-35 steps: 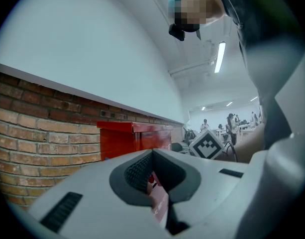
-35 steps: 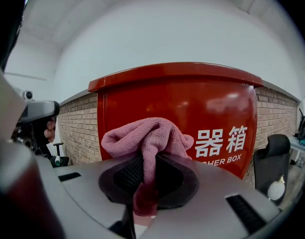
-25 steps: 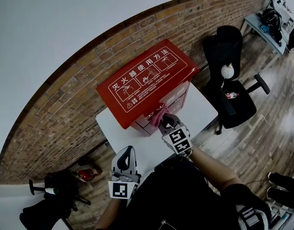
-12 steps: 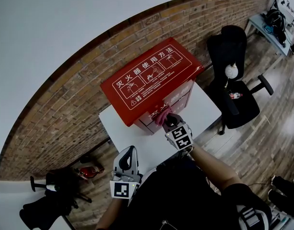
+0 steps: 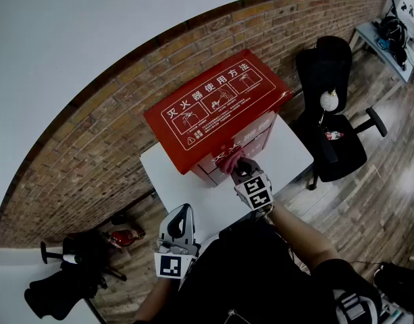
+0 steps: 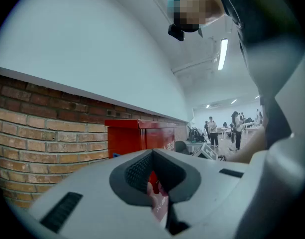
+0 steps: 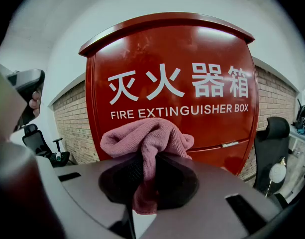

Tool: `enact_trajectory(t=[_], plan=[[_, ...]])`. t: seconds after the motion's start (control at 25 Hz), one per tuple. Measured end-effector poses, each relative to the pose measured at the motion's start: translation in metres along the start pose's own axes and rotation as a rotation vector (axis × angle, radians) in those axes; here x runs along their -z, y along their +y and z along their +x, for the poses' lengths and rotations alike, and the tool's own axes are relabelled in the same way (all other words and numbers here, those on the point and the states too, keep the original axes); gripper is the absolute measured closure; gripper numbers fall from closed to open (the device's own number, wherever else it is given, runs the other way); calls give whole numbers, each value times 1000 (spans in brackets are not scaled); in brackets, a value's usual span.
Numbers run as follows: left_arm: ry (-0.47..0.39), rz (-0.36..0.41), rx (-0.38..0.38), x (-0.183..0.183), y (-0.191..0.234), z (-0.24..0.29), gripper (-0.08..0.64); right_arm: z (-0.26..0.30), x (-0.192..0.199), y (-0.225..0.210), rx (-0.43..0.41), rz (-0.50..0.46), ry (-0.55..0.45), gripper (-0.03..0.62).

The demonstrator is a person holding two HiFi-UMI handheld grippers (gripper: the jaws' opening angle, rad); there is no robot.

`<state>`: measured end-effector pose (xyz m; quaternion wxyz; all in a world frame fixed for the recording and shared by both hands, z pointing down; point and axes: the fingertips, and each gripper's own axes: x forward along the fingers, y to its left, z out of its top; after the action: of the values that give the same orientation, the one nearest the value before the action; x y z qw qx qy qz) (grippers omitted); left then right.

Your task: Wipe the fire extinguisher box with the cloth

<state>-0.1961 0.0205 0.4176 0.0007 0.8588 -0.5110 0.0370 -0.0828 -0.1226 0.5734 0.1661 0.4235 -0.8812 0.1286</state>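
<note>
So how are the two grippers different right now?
The right gripper is shut on the pink fuzzy cloth; the left gripper holds nothing. The right gripper sits close to the red metal fire extinguisher box; the left gripper hangs back, away from it. Both carry marker cubes.

fire extinguisher box: red painted metal by the look, smooth, glossy, sheen across the front panel
cloth: pink fabric, soft, napped, matt
right gripper: smooth matt grey plastic shell; black, finely textured pads
table: white top, smooth, matt
wall: rough brick, pale mortar joints
floor: wood-look planks, slight sheen
</note>
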Motion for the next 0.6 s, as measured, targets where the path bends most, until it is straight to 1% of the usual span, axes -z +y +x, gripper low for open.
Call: enact_trajectory(t=[0.2,0.4,0.6], plan=[[2,-7,2,2,0,0,511,3,10,0,1,7,25,529],[4,-9,2,3,1,1,511,8,19,-1,-1,1,29,528],[22,-9,-8,7,3,-2,511,16,42,-4,1,15,61,529]])
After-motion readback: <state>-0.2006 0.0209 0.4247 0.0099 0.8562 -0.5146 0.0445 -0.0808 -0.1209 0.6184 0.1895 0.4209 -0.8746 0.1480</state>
